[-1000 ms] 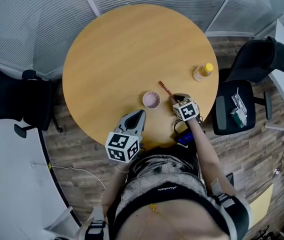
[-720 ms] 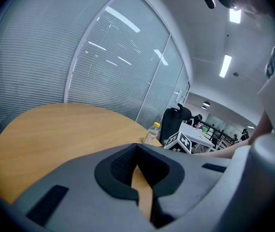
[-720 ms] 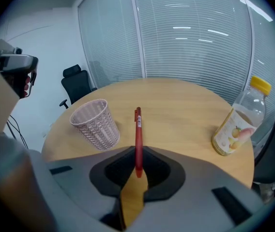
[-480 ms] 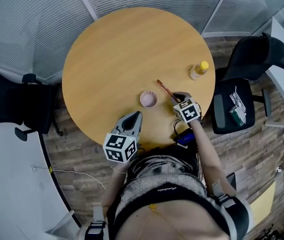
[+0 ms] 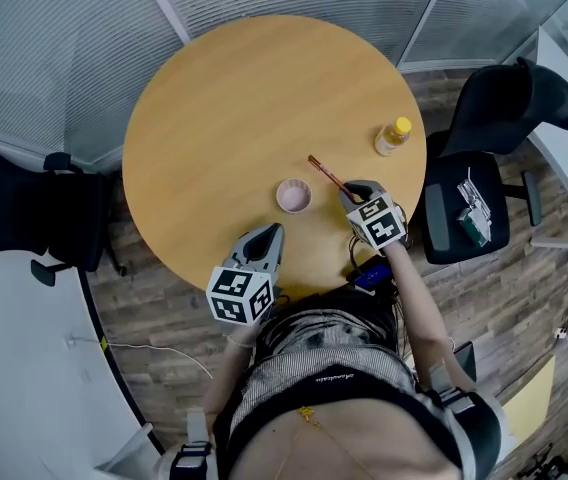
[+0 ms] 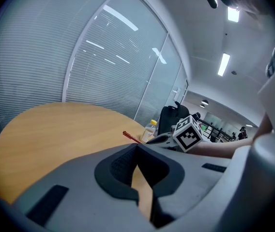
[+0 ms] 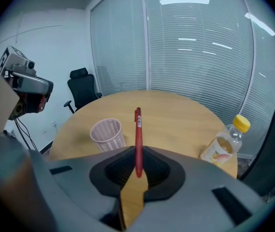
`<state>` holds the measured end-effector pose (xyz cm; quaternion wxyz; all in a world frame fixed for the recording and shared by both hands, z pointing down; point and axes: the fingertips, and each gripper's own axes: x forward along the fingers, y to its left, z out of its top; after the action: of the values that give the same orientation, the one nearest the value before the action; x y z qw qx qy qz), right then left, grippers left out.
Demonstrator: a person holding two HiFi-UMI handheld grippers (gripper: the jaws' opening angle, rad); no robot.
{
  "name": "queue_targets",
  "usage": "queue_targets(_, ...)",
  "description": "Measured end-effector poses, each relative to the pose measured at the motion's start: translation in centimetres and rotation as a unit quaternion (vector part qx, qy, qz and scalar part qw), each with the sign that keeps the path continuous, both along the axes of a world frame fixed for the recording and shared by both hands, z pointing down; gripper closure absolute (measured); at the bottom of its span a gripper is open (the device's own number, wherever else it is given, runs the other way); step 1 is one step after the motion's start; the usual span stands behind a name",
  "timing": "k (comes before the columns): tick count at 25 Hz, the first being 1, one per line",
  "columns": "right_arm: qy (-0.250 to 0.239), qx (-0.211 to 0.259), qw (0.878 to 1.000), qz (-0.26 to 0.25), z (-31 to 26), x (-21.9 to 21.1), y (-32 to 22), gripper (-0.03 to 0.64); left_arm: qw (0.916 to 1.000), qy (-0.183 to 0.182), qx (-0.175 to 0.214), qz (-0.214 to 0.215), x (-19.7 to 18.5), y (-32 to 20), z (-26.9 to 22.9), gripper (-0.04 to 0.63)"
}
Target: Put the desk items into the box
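Note:
A red pen (image 5: 322,174) is clamped in my right gripper (image 5: 349,196), lifted above the round wooden table (image 5: 224,98) and pointing away to the upper left. In the right gripper view the pen (image 7: 138,139) stands up from between the pads of the right gripper (image 7: 137,151), which is shut on its lower end. A pink mesh cup (image 5: 294,196) stands just left of it, and shows again in the right gripper view (image 7: 106,134). My left gripper (image 5: 272,230) hovers at the table's near edge, its tips (image 6: 137,146) together with nothing held.
A small bottle with a yellow cap (image 5: 392,137) stands near the table's right edge. A black office chair (image 5: 504,118) with small items on its seat (image 5: 472,213) is to the right; another black chair (image 5: 24,208) is at the left. No box is in view.
My right gripper has risen with the red pen in it, and the pen sits slightly higher in the head view. The left gripper has stayed put.

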<state>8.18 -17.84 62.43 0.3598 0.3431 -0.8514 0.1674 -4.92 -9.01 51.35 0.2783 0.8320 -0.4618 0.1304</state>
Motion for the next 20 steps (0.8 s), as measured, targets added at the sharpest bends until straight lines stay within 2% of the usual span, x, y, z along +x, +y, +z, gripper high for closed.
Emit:
queue_targets(9,-0.016,0.030,0.999,-0.031,-4.7,-1.1,0.6,0.557,1.0000,0.000,0.005,-0.001,0.1,0.1,-0.4,0.597)
queue_targets(20,-0.069,0.051,0.995,-0.043,-10.4,-2.4,1.0,0.557,0.9999,0.000,0.008,-0.006,0.4,0.0,-0.7,0.598)
